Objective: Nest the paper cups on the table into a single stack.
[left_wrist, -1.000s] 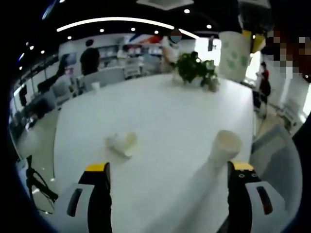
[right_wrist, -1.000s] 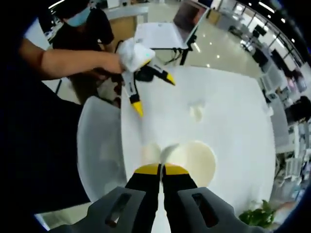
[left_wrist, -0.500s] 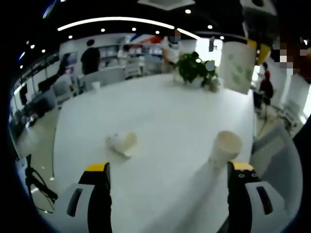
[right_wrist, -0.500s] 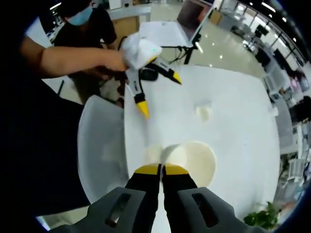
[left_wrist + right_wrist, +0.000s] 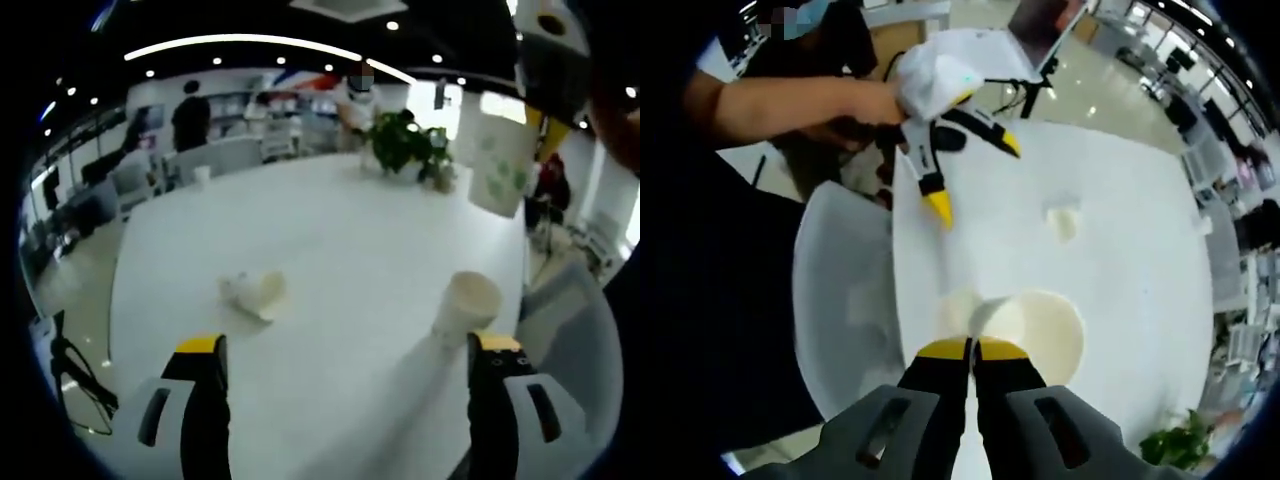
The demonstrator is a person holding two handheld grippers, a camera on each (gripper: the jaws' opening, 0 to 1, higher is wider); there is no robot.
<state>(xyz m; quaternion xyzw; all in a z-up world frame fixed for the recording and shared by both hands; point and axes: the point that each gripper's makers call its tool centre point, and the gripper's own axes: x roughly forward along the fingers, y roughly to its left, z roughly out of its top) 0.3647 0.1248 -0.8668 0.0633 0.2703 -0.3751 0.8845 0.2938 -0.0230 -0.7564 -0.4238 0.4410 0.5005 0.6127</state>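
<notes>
**Cup positions relative to the white table and both grippers**

The white table [image 5: 330, 250] is the reference surface; in the right gripper view it appears as a long white slab [image 5: 1140, 250] running away from the camera.

A potted green plant [image 5: 405, 145] stands at the far end of the table.

The left gripper [image 5: 345, 350] is held low over the near edge of the table with its two yellow-tipped jaws spread wide and nothing between them. In the right gripper view it [image 5: 965, 175] hangs over the table's far left edge, gripped by a person's hand [image 5: 865, 100], jaws splayed.

The right gripper [image 5: 972, 348] has its jaws pressed together on the rim of a held paper cup [image 5: 1035, 325]; the cup's open mouth faces the camera just past the jaw tips. In the left gripper view this held cup [image 5: 500, 165] hangs in the air above the table's right edge, showing a green print on its side.

An upright paper cup [image 5: 465, 305] stands on the table near its right edge, just beyond the tip of the left gripper's right-hand jaw.

A tipped paper cup [image 5: 255, 295] lies on its side on the table, ahead of the left-hand jaw, well apart from the upright cup. In the right gripper view it [image 5: 1065, 220] lies mid-table, beyond the held cup.
</notes>
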